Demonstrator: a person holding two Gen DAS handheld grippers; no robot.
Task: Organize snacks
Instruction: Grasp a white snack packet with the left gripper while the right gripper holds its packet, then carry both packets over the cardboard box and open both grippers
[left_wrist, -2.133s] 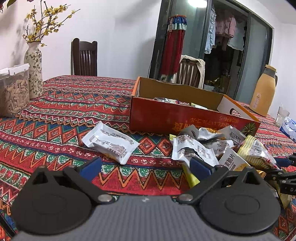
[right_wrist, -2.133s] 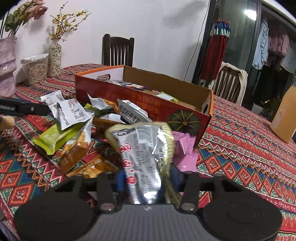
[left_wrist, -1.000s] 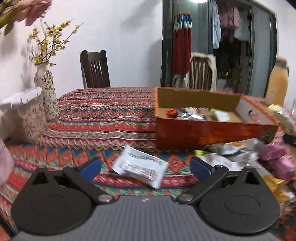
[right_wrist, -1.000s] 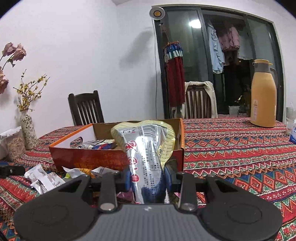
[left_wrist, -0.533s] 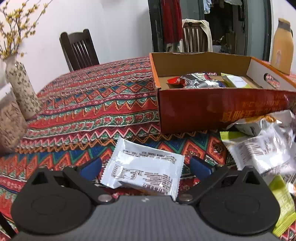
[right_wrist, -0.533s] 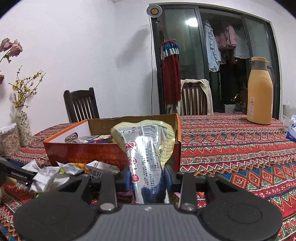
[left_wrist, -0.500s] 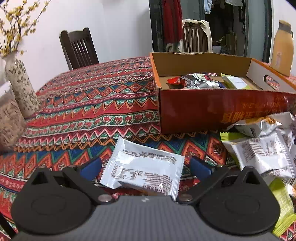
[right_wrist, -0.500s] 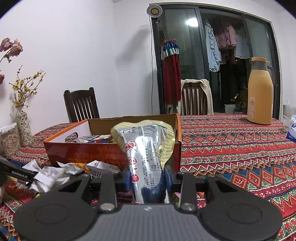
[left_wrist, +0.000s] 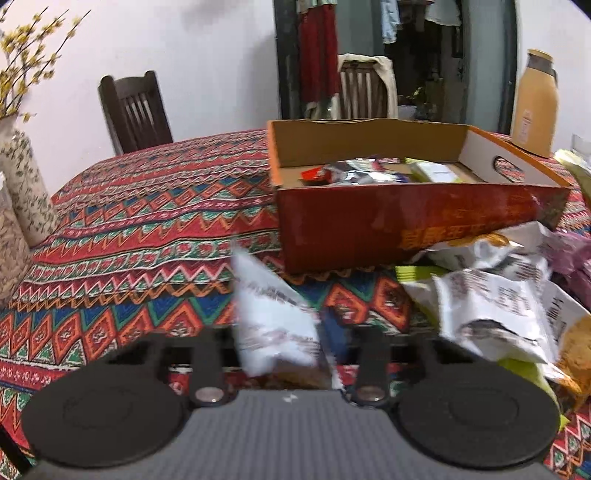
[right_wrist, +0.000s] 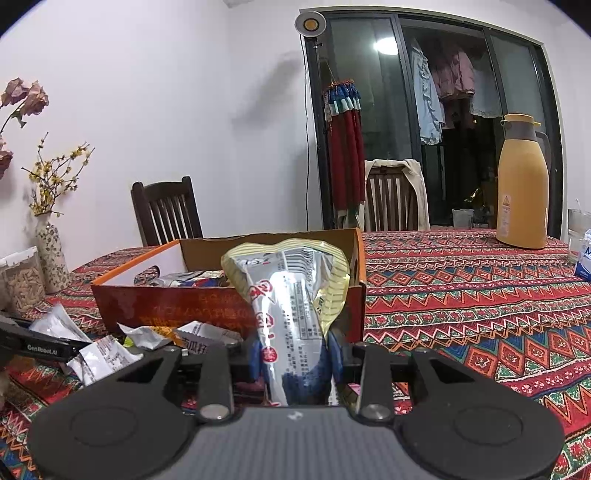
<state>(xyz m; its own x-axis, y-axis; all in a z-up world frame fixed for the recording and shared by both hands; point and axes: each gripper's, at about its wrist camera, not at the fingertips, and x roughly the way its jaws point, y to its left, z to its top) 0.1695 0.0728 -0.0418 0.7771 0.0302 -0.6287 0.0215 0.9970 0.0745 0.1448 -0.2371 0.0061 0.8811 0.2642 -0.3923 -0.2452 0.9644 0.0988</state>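
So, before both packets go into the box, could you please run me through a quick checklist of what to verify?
1. Left gripper has closed on the white packet, which sits between its fingers: ok.
2. How secure that grip is: cannot tell, the picture is blurred.
3. Right gripper is shut on the silver-and-yellow packet, which stands upright: ok.
4. Orange cardboard box is open-topped, with free floor beside the few snacks inside: ok.
5. Loose packets crowd the box's near wall on the right: not ok for a low approach.
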